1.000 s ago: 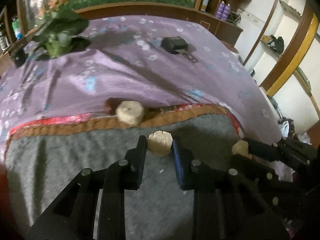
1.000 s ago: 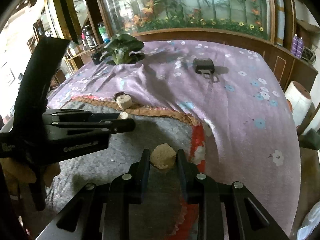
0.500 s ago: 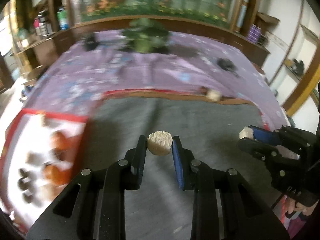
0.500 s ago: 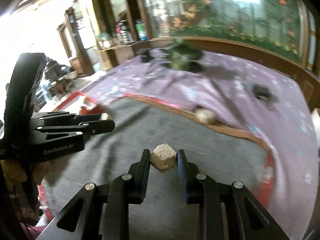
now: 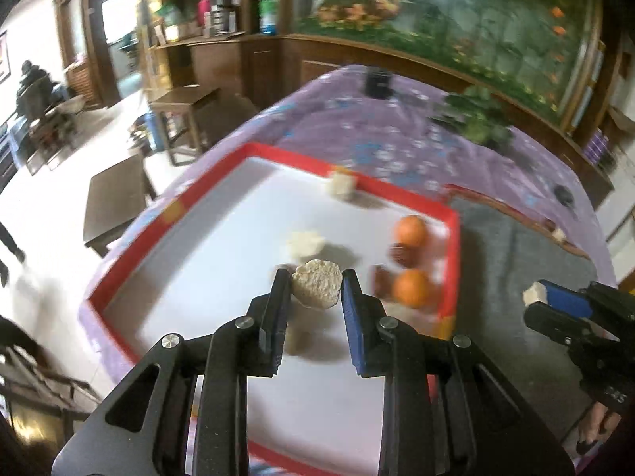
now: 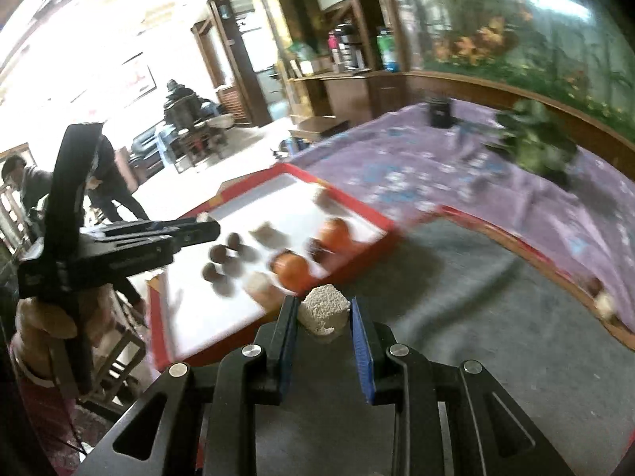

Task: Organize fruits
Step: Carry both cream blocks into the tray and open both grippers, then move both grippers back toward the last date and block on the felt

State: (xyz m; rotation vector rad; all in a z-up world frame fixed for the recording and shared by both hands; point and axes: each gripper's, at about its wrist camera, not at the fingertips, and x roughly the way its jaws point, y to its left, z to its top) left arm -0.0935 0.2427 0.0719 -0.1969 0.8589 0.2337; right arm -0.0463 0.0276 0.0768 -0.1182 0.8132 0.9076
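Both tongs have swung away from the grey mat's far edge toward the red-rimmed white tray (image 5: 254, 150), which was out of sight a second ago. The left tongs (image 5: 316, 289) now hang over its floor; the right tongs (image 6: 323, 313) have arrived just beside its near rim.

A lived-in home or family-run eatery: beyond the claw, a flowered purple cloth (image 5: 397, 146) covers the tabletop, dark wood cabinets (image 5: 238, 63) carry flasks and bottles, a large painted floral panel (image 5: 456, 23) fills the wall, and small wooden tables (image 5: 115, 198) stand off left.
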